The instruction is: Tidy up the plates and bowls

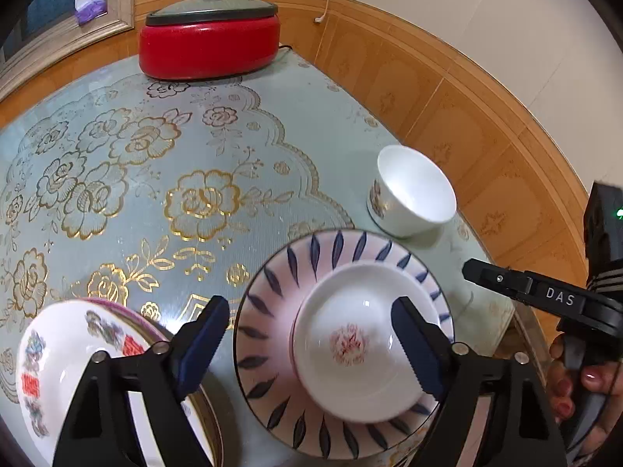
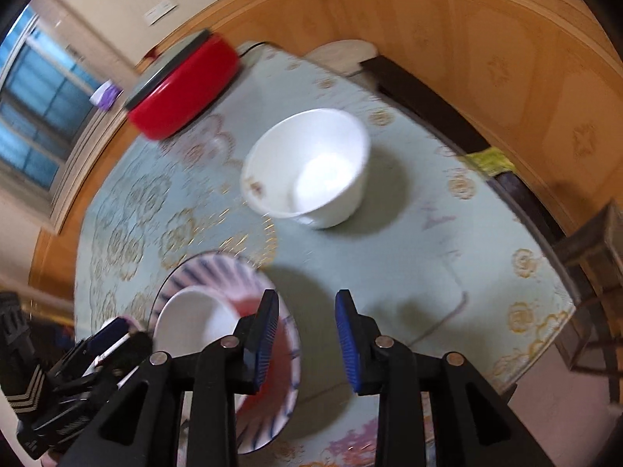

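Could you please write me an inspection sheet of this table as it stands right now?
Surface: round table under a pale green cloth with gold flowers.
Job's things: small white dish sits on the blue-leaf plate; plain white bowl stands apart, upright; flowered bowl rests on another plate at the near left.
Clutter: red lidded cooker at the far edge.
Grippers: left claw open, straddling the small dish without touching it; right claw open, nothing between its pads, over bare cloth beside the plate.
Cables: black lead behind the cooker; white cord down the wall.
Surroundings: wood-panelled wall, window, dark chair.
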